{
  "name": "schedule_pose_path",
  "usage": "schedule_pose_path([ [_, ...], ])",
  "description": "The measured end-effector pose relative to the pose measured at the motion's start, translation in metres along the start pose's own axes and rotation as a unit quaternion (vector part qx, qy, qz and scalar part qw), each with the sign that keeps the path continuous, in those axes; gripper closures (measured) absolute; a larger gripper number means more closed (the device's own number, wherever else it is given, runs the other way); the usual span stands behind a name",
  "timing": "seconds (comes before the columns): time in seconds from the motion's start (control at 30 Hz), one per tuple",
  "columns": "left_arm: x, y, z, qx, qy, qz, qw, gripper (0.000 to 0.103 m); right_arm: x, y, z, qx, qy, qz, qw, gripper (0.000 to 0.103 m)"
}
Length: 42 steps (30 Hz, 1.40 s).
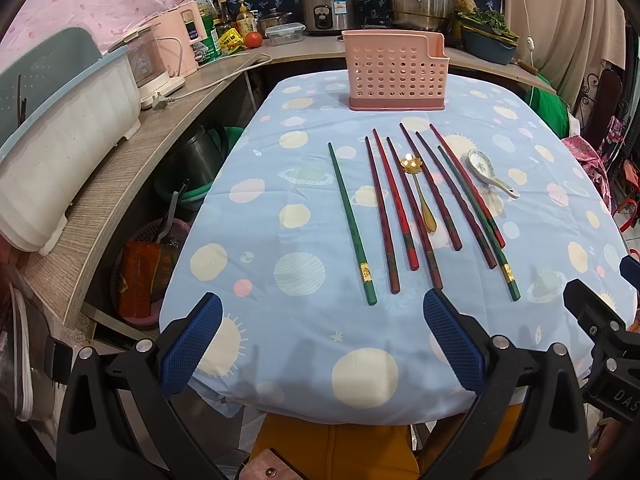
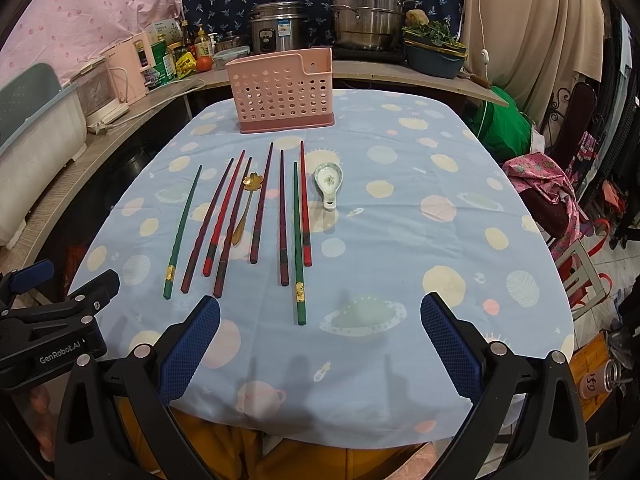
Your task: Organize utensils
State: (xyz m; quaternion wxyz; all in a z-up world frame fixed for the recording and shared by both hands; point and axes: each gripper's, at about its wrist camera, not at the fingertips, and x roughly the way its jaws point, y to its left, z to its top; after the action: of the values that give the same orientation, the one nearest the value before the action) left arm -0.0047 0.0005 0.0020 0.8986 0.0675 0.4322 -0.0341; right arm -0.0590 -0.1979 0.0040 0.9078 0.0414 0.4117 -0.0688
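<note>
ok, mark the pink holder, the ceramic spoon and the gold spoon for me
pink holder [image 1: 390, 76], left wrist view, middle of its perforated front wall
ceramic spoon [image 2: 329, 179], right wrist view, inside of its bowl
gold spoon [image 1: 424, 204], left wrist view, mid handle

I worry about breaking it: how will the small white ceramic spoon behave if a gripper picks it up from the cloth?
The ceramic spoon looks glazed, so probably slippery between the pads and likely to chip if dropped. Its rounded bowl may rock or pivot when pushed. It lies apart from the chopsticks, so approach seems easy.
</note>
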Motion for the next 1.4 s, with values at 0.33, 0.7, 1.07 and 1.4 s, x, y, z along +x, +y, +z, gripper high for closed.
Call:
schedule_pose_path([
  [0.33,0.004,0.000,0.000,-0.006,0.007,-0.005,0.9999,0.007,0.001,0.000,-0.001,0.001,0.002,0.000,1.000,0.007],
  [0.7,0.031,0.007,0.006,-0.028,0.028,-0.018,0.9991,0.007,0.015,-0.004,-0.001,0.008,0.013,0.002,1.000,0.007],
  [1.07,0.081,0.003,0.015,-0.033,0.056,-0.019,0.9977,0.016,0.040,-0.008,0.005,0.013,0.031,-0.002,0.999,0.007],
  [1.4,0.104,-0.002,0.011,-0.028,0.086,-0.032,0.9954,0.039,0.054,-0.005,0.007,0.011,0.043,0.002,0.999,0.007],
])
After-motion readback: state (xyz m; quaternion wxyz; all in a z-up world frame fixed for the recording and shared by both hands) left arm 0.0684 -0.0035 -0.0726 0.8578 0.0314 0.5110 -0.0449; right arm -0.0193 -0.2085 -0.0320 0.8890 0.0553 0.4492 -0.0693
